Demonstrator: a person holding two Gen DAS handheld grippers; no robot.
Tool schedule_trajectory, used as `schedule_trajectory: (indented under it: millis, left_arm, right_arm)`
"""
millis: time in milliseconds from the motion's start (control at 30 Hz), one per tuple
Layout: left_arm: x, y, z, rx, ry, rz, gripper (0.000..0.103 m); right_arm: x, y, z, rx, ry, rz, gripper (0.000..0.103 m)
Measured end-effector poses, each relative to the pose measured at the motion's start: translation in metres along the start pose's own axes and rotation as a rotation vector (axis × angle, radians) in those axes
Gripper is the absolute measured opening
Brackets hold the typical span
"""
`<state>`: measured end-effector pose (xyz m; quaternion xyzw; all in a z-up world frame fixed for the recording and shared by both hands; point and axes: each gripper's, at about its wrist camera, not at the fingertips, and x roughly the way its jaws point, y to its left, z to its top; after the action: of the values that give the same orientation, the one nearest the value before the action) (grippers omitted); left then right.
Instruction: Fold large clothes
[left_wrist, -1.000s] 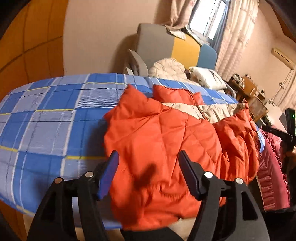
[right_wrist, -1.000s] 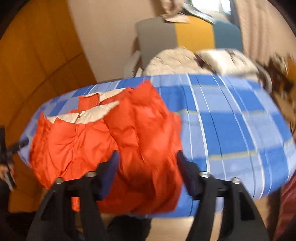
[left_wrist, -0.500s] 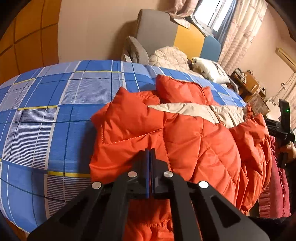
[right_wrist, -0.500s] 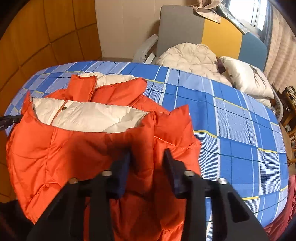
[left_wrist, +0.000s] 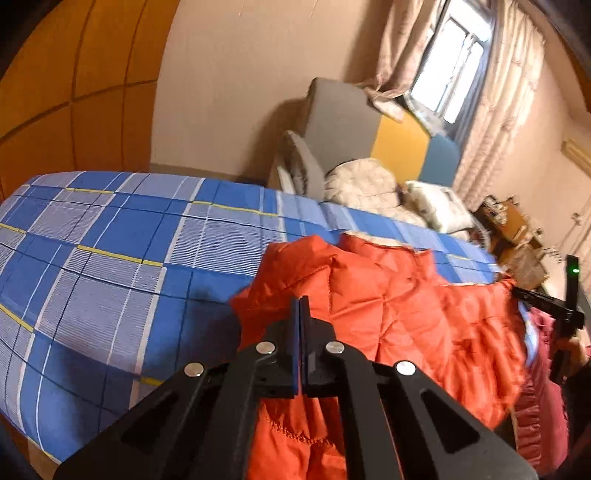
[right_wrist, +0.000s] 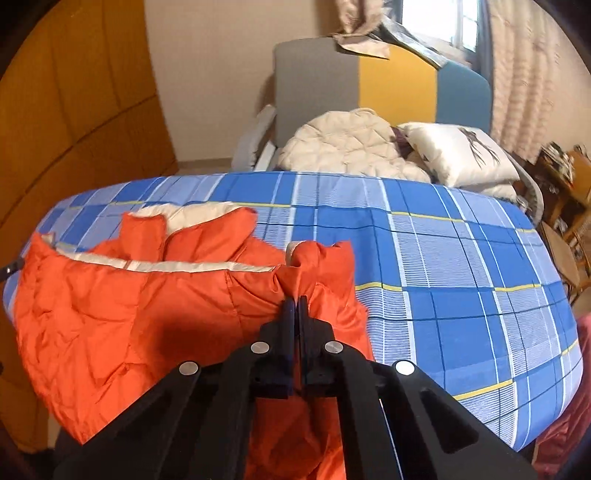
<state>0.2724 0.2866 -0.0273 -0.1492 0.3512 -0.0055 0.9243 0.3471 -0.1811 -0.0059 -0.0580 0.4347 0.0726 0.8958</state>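
Both of my tools have gone from spread to pinched in the last second, and the jacket has bunched up toward the near edge of the bed since the earlier frames. My left tool (left_wrist: 299, 306) now has its two blue pads pressed flat together with a fold of the orange jacket (left_wrist: 406, 317) caught between them; it had already clamped half a second back. My right tool (right_wrist: 294, 306) has just been closing, and its pads now squeeze a gathered ridge of the same jacket (right_wrist: 129, 314) near the hem.

I count one jacket, orange outside with a cream lining (right_wrist: 192, 214) showing at the collar. It lies on the near part of the one bed, on a blue plaid sheet (left_wrist: 110, 258) with yellow and white lines, and its lower edge hangs over the bed's side toward me. In the left view the jacket's collar end has slid nearer the tool than before, and more bare sheet shows to the left.

Behind the bed stands one chair (right_wrist: 351, 74) with grey, yellow and blue panels, holding one cream quilted garment (right_wrist: 347, 147) and one white pillow (right_wrist: 461, 155). At the right edge of the left view my other tool (left_wrist: 561, 310) shows with one green light lit. I can read no writing or brand anywhere.
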Motion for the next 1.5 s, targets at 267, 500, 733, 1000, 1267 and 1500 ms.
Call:
schedule_trajectory:
  millis: [267,500,733,1000,1267,1500]
  left_arm:
    - [0.073,-0.007,-0.004,0.038,0.159,0.147,0.004]
    - [0.032,0.015,-0.002,-0.049,0.068,0.055,0.063]
    - [0.06,0.032,-0.007,-0.064,0.209,-0.051,0.072]
    - [0.082,0.034,-0.011,-0.118,0.242,-0.091,0.028]
    - [0.071,0.023,-0.01,-0.063,0.185,-0.052,0.007]
    - [0.051,0.015,-0.003,-0.039,0.132,-0.012,0.004]
  right_arm:
    - [0.057,-0.005,-0.009,0.107,0.083,-0.045,0.001]
    - [0.054,-0.017,-0.014,0.171,0.077,0.011,0.001]
    - [0.046,-0.024,-0.011,0.234,0.062,0.102,0.029]
    - [0.017,-0.043,-0.01,0.249,0.038,0.161,0.071]
    - [0.041,-0.061,-0.031,0.267,0.144,0.196,0.076]
    - [0.031,-0.045,-0.031,0.202,0.134,0.183,0.028]
